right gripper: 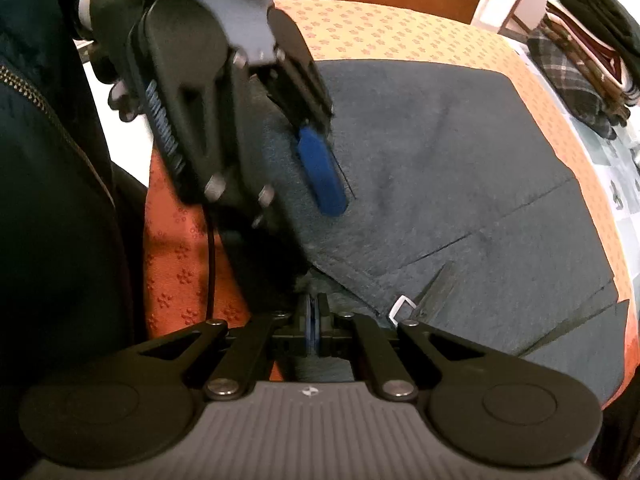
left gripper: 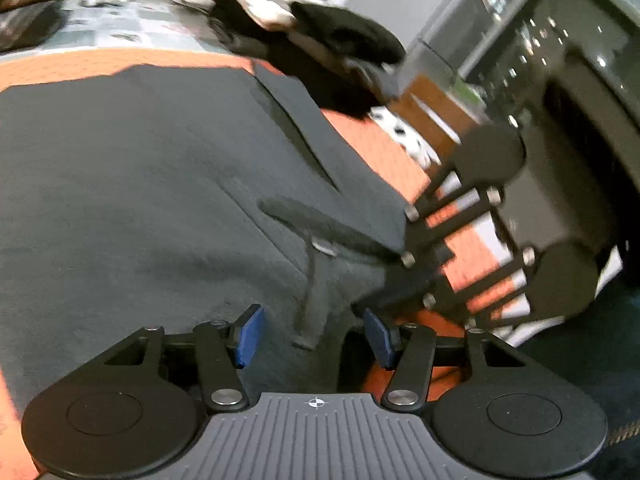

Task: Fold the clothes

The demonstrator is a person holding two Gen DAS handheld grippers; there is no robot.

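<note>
The dark grey pants (left gripper: pixel 160 184) are lying spread flat on the orange tablecloth (left gripper: pixel 72 65), with the waist end near the two claws. On the left side, the left gripper (left gripper: pixel 314 336) is hanging just over the cloth with its blue pads apart. It is holding nothing. A dark tab with a metal clasp (left gripper: pixel 322 246) is sitting just ahead of it. Further right, the right gripper (right gripper: pixel 313 322) is pinching the edge of the pants tight at the waist.

I think the waist is being lined up for a fold. To do it well, the open claw should be grabbing the edge beside the other one, and both should be lifting together so the cloth is staying smooth.

I am seeing no boxes or baskets. A pile of folded clothes (right gripper: pixel 588 60) is sitting at the far right.
</note>
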